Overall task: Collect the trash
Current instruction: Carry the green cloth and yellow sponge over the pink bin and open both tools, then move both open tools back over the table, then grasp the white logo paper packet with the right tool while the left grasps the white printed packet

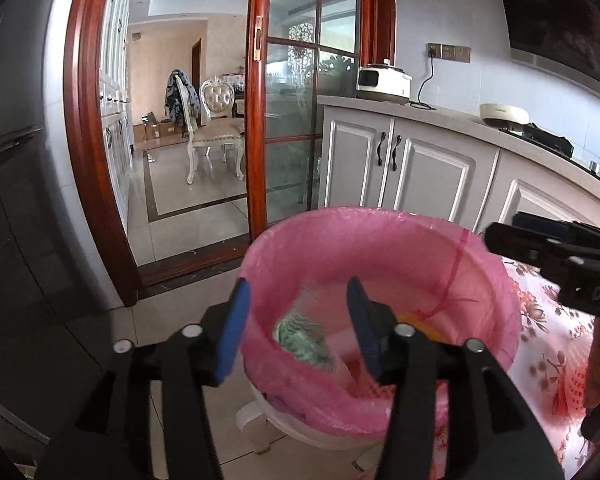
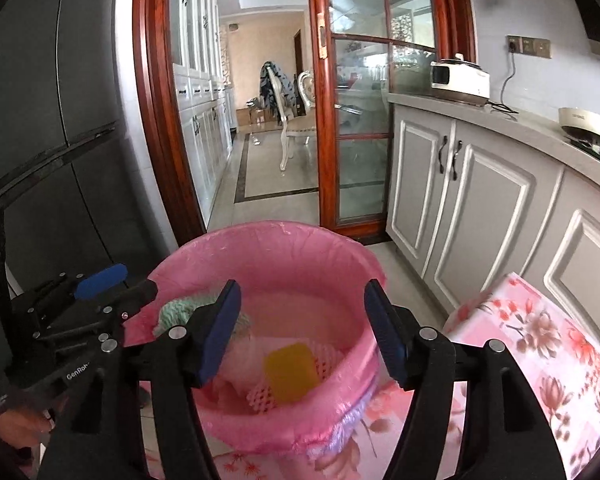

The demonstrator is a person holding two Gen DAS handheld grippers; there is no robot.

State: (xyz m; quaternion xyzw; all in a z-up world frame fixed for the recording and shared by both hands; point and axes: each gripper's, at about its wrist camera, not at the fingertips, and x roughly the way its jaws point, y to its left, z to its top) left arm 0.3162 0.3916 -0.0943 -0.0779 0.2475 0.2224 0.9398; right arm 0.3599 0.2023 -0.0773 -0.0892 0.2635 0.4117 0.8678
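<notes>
Left gripper [image 1: 296, 326] and right gripper [image 2: 302, 330] both spread, nothing between the pads, over the pink-lined bin [image 1: 380, 224]. Trash, green wad [image 1: 300, 334] and yellow piece [image 2: 290, 372], sits inside. Risk: a pad snags the loose liner and drags it off the rim.

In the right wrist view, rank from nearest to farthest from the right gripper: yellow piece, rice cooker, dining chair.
From the right gripper:
1. Yellow piece, in the pink-lined bin just below.
2. Rice cooker, on the counter, right.
3. Dining chair, beyond the doorway.
</notes>
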